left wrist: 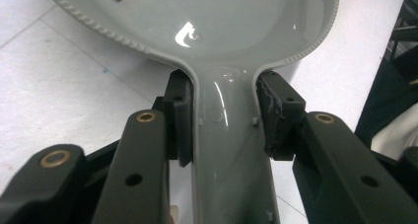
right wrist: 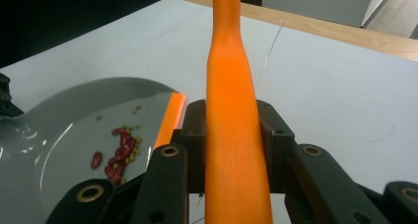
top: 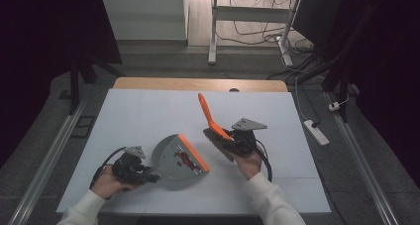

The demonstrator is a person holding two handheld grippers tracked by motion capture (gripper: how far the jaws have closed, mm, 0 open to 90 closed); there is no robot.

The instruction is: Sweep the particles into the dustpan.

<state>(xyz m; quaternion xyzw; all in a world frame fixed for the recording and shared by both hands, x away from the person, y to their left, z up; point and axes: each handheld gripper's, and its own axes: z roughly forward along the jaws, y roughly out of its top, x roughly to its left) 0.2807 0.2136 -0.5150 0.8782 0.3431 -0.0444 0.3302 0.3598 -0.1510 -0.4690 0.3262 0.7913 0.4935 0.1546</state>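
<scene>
A grey dustpan [top: 171, 160] with an orange front lip [top: 194, 152] lies on the white table; red beans and small yellowish grains [top: 184, 159] sit in it. My left gripper [top: 148, 176] is shut on the dustpan's grey handle [left wrist: 226, 150], pads pressed on both sides. My right gripper [top: 233, 143] is shut on the orange handle [right wrist: 234, 135] of a hand brush [top: 210, 117], whose dark bristles [top: 218, 144] hang just right of the pan's lip. The right gripper view shows the pan [right wrist: 64, 135] and beans [right wrist: 118, 152] at the left.
The white table top [top: 148, 116] has a wooden strip along its far edge [top: 198, 84]. A white desk frame with cables [top: 257, 22] stands beyond, and a power strip [top: 316, 132] lies on the floor at the right.
</scene>
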